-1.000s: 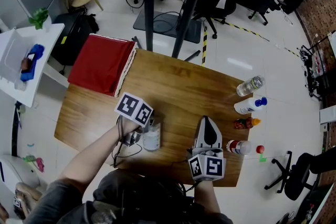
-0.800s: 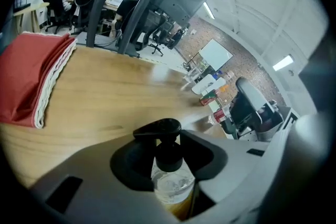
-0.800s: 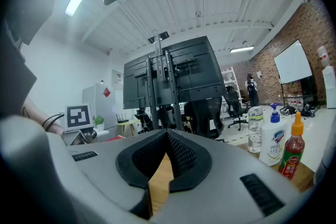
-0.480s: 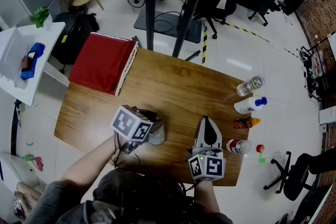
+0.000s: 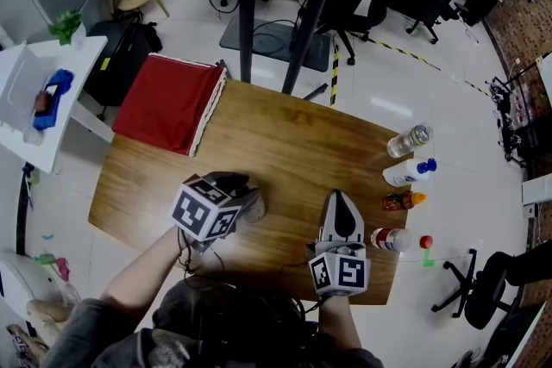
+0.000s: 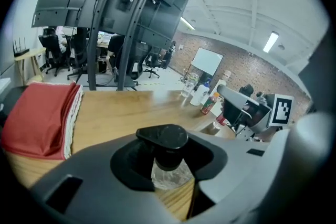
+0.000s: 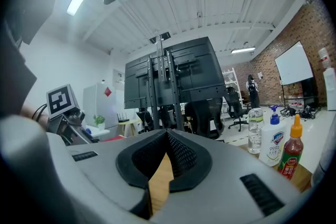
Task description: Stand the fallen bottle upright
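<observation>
A clear bottle [image 6: 168,177] with a black cap [image 6: 163,137] sits between the jaws of my left gripper [image 6: 166,157], which is shut on it and holds it above the wooden table [image 5: 285,142]. In the head view the left gripper [image 5: 244,201] and its marker cube cover most of the bottle [image 5: 255,208]. The cap points back toward the gripper's camera. My right gripper [image 5: 337,201] rests near the table's front edge, to the right of the left one. Its jaws [image 7: 167,136] are shut with nothing between them.
Along the table's right edge stand a clear water bottle [image 5: 409,140], a white pump bottle [image 5: 405,174], a red sauce bottle [image 5: 400,202] and a red-capped bottle [image 5: 392,239]. A red cloth [image 5: 168,103] covers the far left corner. Office chairs and a monitor stand lie beyond.
My left gripper has risen and rolled with the bottle in it. Its marker cube now covers most of the bottle in the head view. The right gripper has not moved.
</observation>
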